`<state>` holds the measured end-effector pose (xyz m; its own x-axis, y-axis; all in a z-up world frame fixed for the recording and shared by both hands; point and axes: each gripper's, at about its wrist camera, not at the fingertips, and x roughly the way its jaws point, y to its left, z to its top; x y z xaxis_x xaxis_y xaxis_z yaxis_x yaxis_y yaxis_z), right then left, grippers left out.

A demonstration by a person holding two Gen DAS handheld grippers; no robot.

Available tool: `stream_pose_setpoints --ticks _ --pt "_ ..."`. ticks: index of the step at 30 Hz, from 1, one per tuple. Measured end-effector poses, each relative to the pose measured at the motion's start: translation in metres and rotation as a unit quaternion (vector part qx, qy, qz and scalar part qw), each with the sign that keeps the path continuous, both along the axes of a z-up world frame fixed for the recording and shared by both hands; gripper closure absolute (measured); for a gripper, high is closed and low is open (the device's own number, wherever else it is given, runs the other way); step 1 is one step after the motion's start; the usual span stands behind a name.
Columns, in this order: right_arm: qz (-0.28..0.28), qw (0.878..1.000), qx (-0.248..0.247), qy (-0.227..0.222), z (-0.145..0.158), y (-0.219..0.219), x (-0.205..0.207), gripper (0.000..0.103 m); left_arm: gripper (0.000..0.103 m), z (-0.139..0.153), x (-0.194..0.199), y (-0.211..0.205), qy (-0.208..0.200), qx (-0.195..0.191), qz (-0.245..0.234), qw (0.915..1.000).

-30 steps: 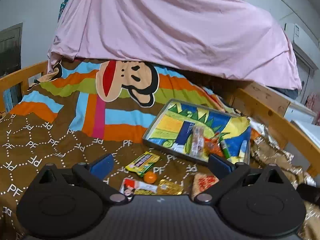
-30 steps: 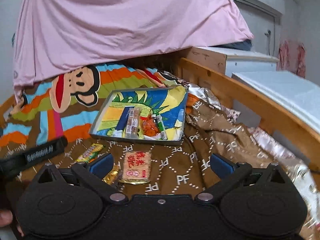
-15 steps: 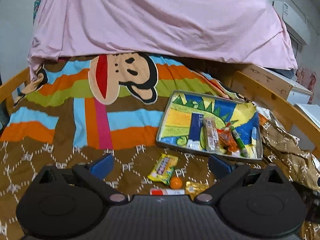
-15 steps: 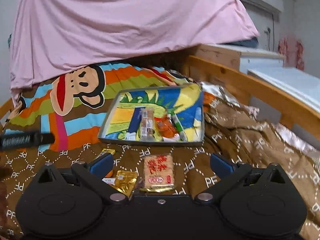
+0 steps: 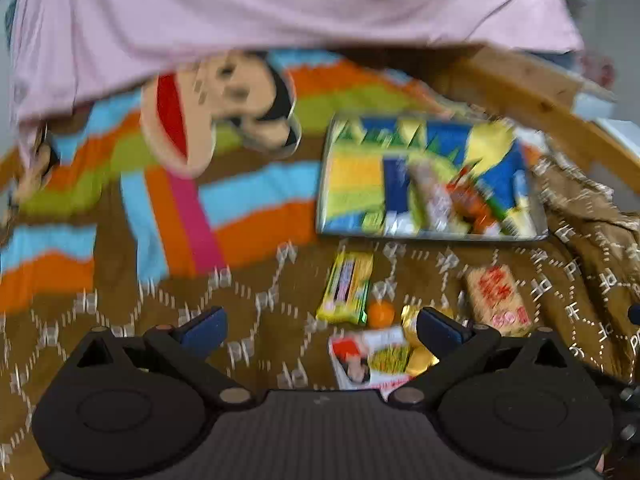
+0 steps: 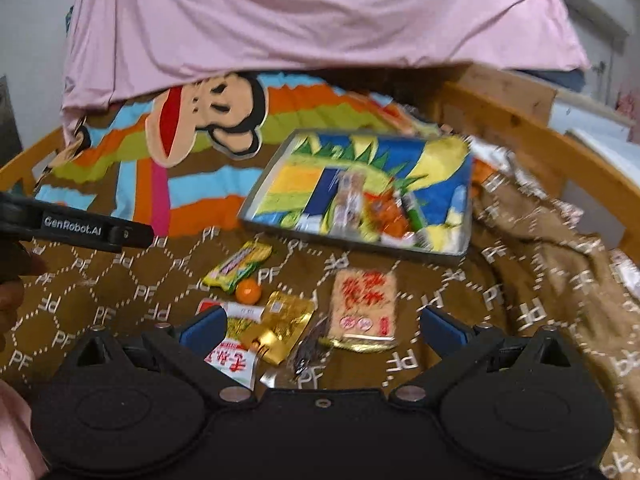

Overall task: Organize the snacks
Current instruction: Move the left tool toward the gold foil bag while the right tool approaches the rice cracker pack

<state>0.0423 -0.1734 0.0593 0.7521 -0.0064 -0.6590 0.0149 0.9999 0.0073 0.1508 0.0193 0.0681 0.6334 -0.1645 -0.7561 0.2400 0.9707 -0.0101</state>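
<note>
Both grippers hover above a bed covered by a brown patterned blanket [image 6: 120, 280]. The left gripper [image 5: 320, 328] has its jaws spread wide and holds nothing. The right gripper [image 6: 320, 328] is likewise spread wide and empty. In the right wrist view, the left gripper appears as a dark bar at the left edge.

A tray [image 6: 256, 208] with a colourful liner lies on the blanket, far and right of centre. It already contains several snacks: a dark blue packet [image 6: 322, 190], a clear wrapped bar [image 6: 348, 200] and an orange packet [image 6: 386, 210]. The left wrist view is blurred; detail there is limited.

Loose snacks lie on the blanket near the tray's near edge:
- A yellow bar [image 6: 238, 266], left of the group.
- An orange ball [image 6: 248, 291], touching the yellow bar's near end.
- A gold packet [image 6: 284, 320], near and right of the ball.
- A red-and-white packet [image 6: 232, 356], partly hidden behind the right gripper's left finger.
- A red-printed cracker pack [image 6: 364, 308], at the right of the group.
- A small dark wrapper [image 6: 310, 346], between the gold packet and the cracker pack.

A pink sheet [image 6: 300, 12] hangs over the far end of the bed. A wooden rail [image 6: 520, 132] runs along the right side.
</note>
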Motion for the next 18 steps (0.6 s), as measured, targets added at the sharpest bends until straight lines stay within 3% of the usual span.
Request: stream_pose_setpoints --ticks 5,9,13,18 --pt "0.041 0.998 -0.024 0.035 -0.022 -0.001 0.03 0.001 0.0 -0.011 0.012 -0.002 0.046 -0.018 0.004 0.9987" --pt "0.075 0.995 -0.054 0.021 -0.037 -0.001 0.044 0.001 0.0 -0.026 0.016 -0.012 0.041 0.03 0.004 0.9987" --pt "0.096 0.992 -0.077 0.003 -0.059 -0.011 0.048 0.001 0.0 -0.049 0.024 -0.026 0.066 0.057 -0.005 0.9962" --pt "0.065 0.997 -0.04 0.005 -0.079 -0.041 0.055 0.001 0.0 -0.069 0.025 -0.049 0.053 0.085 -0.043 0.994"
